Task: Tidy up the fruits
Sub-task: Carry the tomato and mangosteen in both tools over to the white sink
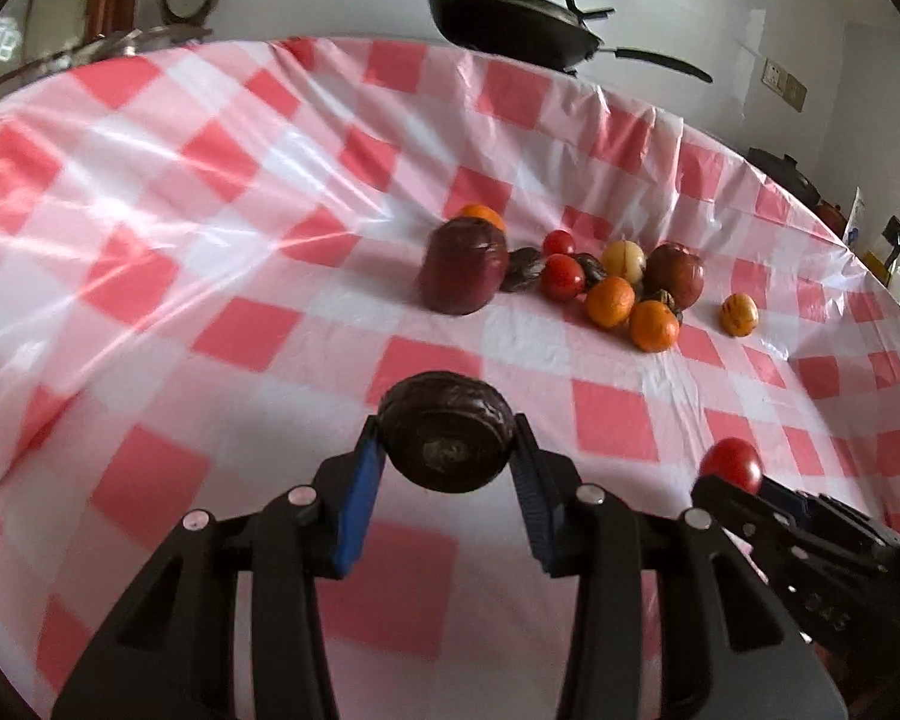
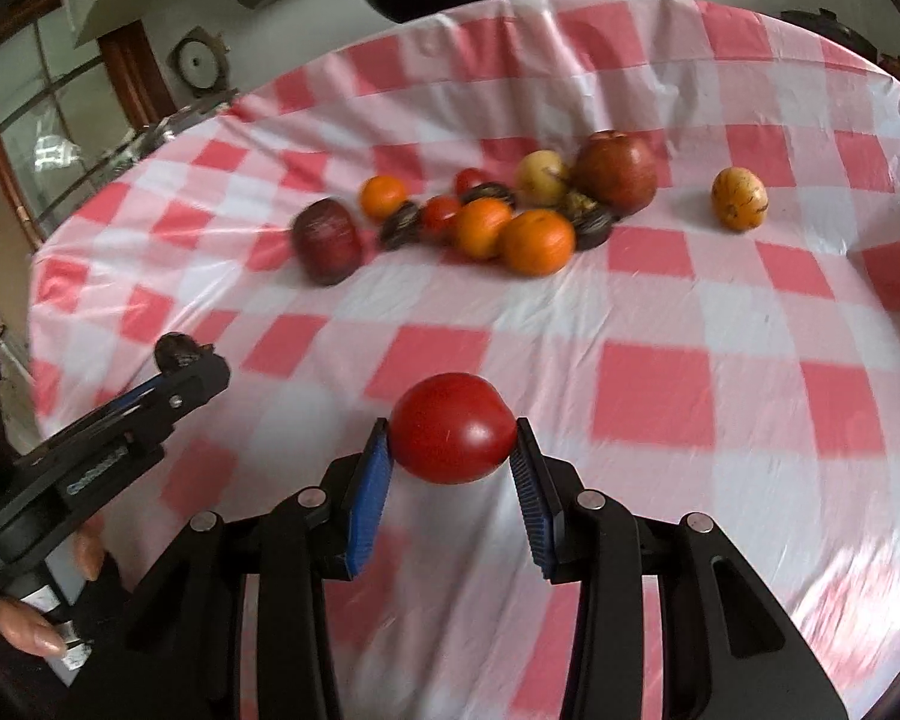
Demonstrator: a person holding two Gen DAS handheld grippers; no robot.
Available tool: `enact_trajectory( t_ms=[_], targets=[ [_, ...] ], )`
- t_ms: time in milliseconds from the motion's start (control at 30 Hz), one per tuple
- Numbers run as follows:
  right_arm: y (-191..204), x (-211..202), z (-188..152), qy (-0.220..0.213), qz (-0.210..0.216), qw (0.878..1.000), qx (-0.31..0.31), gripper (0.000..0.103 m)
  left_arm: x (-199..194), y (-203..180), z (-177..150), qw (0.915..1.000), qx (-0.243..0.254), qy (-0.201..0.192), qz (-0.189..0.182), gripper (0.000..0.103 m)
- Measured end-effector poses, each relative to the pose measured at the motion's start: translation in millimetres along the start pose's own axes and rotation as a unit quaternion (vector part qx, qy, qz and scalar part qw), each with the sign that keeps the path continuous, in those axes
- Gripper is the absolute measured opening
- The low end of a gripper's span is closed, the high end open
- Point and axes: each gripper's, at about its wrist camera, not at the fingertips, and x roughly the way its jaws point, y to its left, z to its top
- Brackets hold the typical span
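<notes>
The left tool (image 1: 448, 450) pinches a dark wrinkled fruit (image 1: 447, 429) between its blue pads; the right tool (image 2: 453, 441) clamps a red tomato (image 2: 453, 427); both fruits hang above the checked tabletop (image 1: 222, 192), well apart from the mixed pile (image 1: 561, 279) of oranges, apples and tomatoes farther back; carry each level, keep the squeeze light on the soft tomato, and set like beside like, in my judgement

Around the table, as I see it from here

I see a glossy red-and-white checked plastic tablecloth (image 1: 222, 192), creased, covering the round table. Beyond its far edge sits a black frying pan with a long handle (image 1: 516, 24), and a round grey dial-like fixture (image 2: 198, 63) hangs on the pale wall beside a brown-framed window (image 2: 48, 138).
</notes>
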Motion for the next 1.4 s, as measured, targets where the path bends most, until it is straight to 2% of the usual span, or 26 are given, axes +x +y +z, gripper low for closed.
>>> enact_trajectory(
  t_ms=[100, 200, 433, 967, 1133, 1400],
  targets=[
    [11, -12, -14, 0.0, 0.015, 1.0, -0.002, 0.039, -20, 9, -16, 0.9999, 0.003, -0.009, 0.009, 0.042],
    [23, -21, -33, 0.012, 0.034, 0.999, -0.005, 0.039, -33, 23, -30, 0.9999, -0.013, 0.0, -0.001, 0.042],
    [43, -37, -60, 0.024, 0.063, 0.998, -0.011, 0.039, -65, 53, -52, 0.9996, -0.025, 0.013, 0.007, 0.042],
    [100, -45, -93, 0.048, 0.078, 0.992, -0.082, 0.04, -117, 108, -106, 0.998, -0.02, 0.028, 0.054, 0.042],
    [127, -47, -103, 0.054, 0.091, 0.988, -0.117, 0.04, -131, 127, -119, 0.997, -0.024, 0.024, 0.069, 0.042],
    [185, -43, -122, 0.066, 0.123, 0.971, -0.193, 0.04, -164, 171, -141, 0.9933, -0.047, 0.01, 0.105, 0.042]
  ],
)
